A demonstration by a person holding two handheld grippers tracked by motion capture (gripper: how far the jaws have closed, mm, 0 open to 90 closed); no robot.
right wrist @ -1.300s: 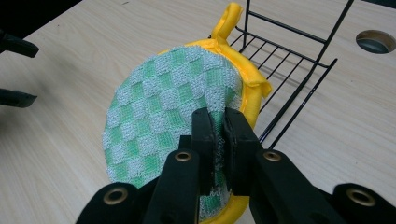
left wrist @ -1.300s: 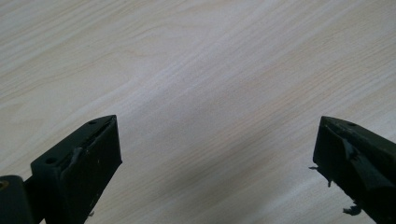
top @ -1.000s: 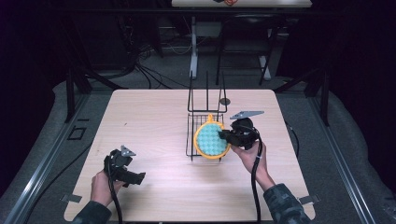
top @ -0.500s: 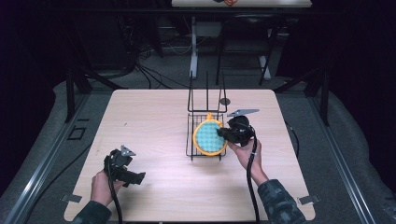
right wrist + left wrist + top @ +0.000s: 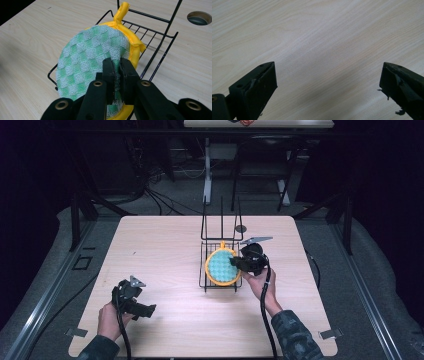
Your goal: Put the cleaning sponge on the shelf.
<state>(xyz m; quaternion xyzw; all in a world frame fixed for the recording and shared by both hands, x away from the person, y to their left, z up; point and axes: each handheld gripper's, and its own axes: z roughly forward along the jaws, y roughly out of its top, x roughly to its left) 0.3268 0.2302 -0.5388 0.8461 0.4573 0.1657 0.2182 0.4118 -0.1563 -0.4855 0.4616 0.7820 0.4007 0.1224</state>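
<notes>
The high view looks forward and down from above the person's side onto the whole pale wooden counter (image 5: pixel 165 245), while the left tool's view sits close over bare wood and the right tool's view looks closely at the black wire rack (image 5: pixel 160 37), shared with the high view (image 5: pixel 221 227).
</notes>
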